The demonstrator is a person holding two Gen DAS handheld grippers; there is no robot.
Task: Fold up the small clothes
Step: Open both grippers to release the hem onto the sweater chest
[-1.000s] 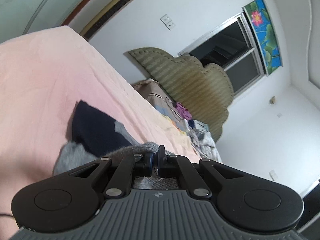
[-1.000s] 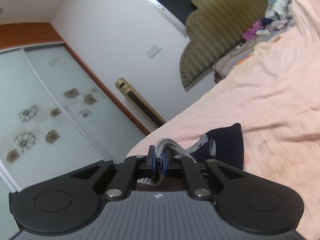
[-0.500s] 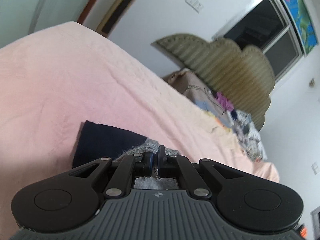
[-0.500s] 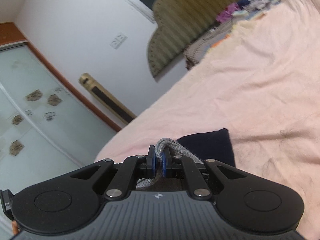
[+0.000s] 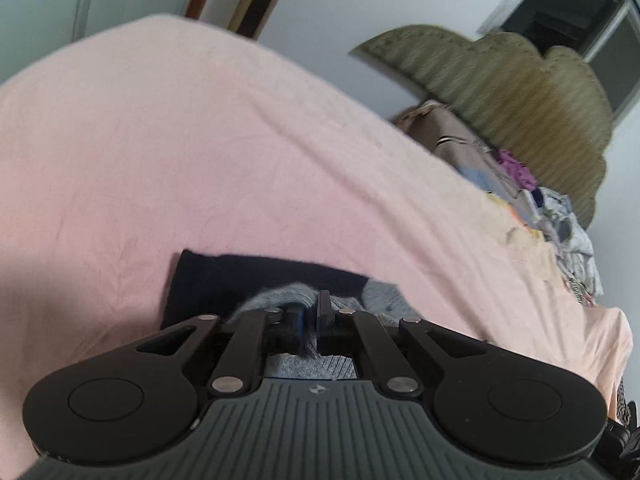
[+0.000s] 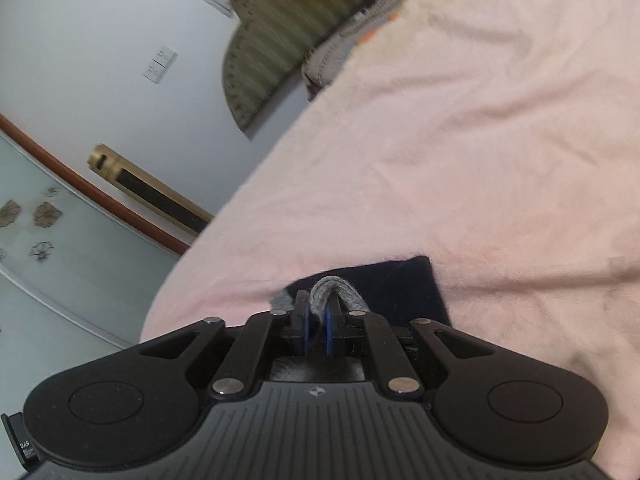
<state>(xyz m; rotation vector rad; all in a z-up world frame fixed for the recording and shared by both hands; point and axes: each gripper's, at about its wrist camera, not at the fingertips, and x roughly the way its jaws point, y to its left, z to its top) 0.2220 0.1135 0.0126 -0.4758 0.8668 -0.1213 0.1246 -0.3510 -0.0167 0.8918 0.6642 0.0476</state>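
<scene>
1. Left gripper (image 5: 309,309): jaws nearly together, pinching a bunched edge of the grey-and-navy garment (image 5: 280,276); grey knit fills the narrow gap between the pads and shows again under the linkage.
2. Right gripper (image 6: 318,314): blue pads clamp a grey knit fold that loops up over the fingertips; jaws have just eased apart a little, the fold still between them and still touched by both pads.
3. Garment lies on the pink sheet (image 5: 200,152); its navy part is spread flat just beyond both tools, grey part nearest the jaws; in the right wrist view the navy panel (image 6: 404,284) sits to the right of the pinched fold.
4. Both tools are angled down toward the bed; the sheet takes up most of each view and is lightly creased.
5. Far end of the bed: an olive scalloped headboard (image 5: 508,88) against a white wall; a heap of mixed clothes (image 5: 560,216) beside it, purple and pale pieces visible; detail blurred.
6. Right wrist view, off the bed: a gold-coloured tower unit (image 6: 148,188) by the wall, a wall switch plate (image 6: 160,63), a glass sliding door with flower prints (image 6: 36,220).
7. Left wrist view: a dark window (image 5: 580,12) above the headboard.
</scene>
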